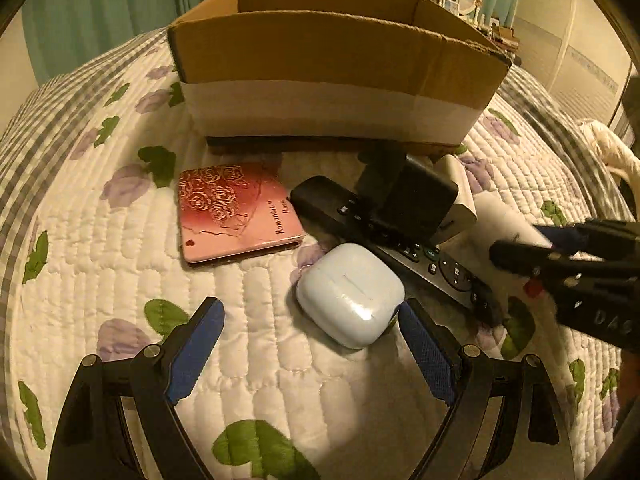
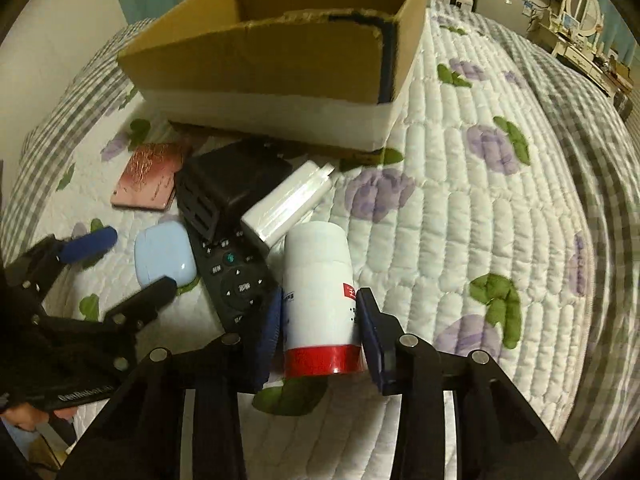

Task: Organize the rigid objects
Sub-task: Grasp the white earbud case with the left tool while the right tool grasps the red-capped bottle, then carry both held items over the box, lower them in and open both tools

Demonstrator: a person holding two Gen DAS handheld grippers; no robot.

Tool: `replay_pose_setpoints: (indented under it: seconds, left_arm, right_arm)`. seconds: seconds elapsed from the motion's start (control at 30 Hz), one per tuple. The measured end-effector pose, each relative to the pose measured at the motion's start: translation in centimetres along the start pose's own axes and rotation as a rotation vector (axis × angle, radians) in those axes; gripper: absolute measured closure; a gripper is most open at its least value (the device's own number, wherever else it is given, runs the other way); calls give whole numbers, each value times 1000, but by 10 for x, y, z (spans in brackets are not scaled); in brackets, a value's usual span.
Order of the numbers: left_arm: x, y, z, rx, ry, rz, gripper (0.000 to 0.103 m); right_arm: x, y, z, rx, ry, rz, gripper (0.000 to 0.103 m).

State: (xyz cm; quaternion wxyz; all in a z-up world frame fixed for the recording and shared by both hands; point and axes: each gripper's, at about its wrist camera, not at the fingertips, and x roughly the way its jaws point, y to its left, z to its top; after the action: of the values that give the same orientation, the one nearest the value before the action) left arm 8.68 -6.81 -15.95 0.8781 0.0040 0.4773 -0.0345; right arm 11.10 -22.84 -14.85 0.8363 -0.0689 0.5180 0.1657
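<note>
— What's on your left side?

— My left gripper (image 1: 308, 344) hangs low over the quilt (image 1: 100, 240), its blue-padded fingers (image 1: 196, 352) spread wide with nothing between them. The pale blue earbud case (image 1: 350, 294) lies just ahead, nearer my right-hand finger, whose tip sits right by the case's edge; I cannot tell if they touch.

— And further out from there?

— To the left of the case a pink notebook (image 1: 236, 212) with a rose pattern lies flat. Behind everything stands the open cardboard box (image 1: 328, 60), its lower band white.

— Moving right?

— A black remote control (image 1: 400, 240) runs diagonally just beside the earbud case, and a black boxy charger (image 1: 408, 196) rests across its far end. A white adapter block (image 2: 286, 204) leans against the charger's right side.

— And your right hand?

— My right gripper (image 2: 320, 328) is closed down onto a white bottle (image 2: 318, 280) with a red band near its base. The bottle lies between the pads pointing away from me, a pad (image 2: 372, 332) pressed to each side. It sits directly right of the remote, its far end close to the adapter.

— Beyond that?

— Only quilt, white with purple flowers and green leaves.
</note>
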Motion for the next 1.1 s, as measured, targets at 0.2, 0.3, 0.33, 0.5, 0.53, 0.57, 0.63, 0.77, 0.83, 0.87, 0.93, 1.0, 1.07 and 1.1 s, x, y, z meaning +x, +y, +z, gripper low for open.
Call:
replay_pose_setpoints:
  seconds: [0.2,0.3,0.33,0.5,0.53,0.57,0.63,0.77,0.83,0.87,0.93,1.0,1.07,1.1]
  left_arm:
    - [9,-13,-1,38,3,35,13]
    - [12,-17,1,50,-3,33,24]
    - [11,-17,1,52,-6,37,27]
    - [2,-8,2,39,-11,14,45]
    - [-1,-7,3,34,-12,5,45]
    - [-4,-6,3,29,-13,-1,45]
    - [-11,-5,2,25,-20,-6,45]
    - [-29,-8,6,40,-39,-17,45]
    - [-43,-10,11,45,-62,-28,45]
    - [-48,-10,14,44,-71,-34,45]
    - [-61,-12,21,37,-87,-36,45]
    - [-73,-14,26,33,-99,-35,45]
    - [-85,-16,32,39,-119,-45,45]
    - [-90,-16,35,44,-126,-47,45]
  right_arm:
    - [-7,-2,6,2,-26,-18,67]
    - [-7,-5,8,14,-26,-21,67]
    - [-6,-5,7,17,-27,-25,67]
    - [-9,-10,8,26,-37,-26,67]
    - [-11,-10,8,27,-41,-27,67]
    - [-12,-10,8,27,-44,-28,67]
    - [-16,-11,9,24,-54,-36,67]
    - [-30,-12,14,40,-80,-39,67]
    - [-40,-10,18,54,-93,-43,67]
    - [-45,-7,20,54,-104,-45,67]
    - [-56,-3,22,46,-123,-49,67]
    - [-70,3,25,31,-147,-60,67]
    - [-85,8,27,24,-172,-62,67]
    - [-91,10,28,22,-183,-65,67]
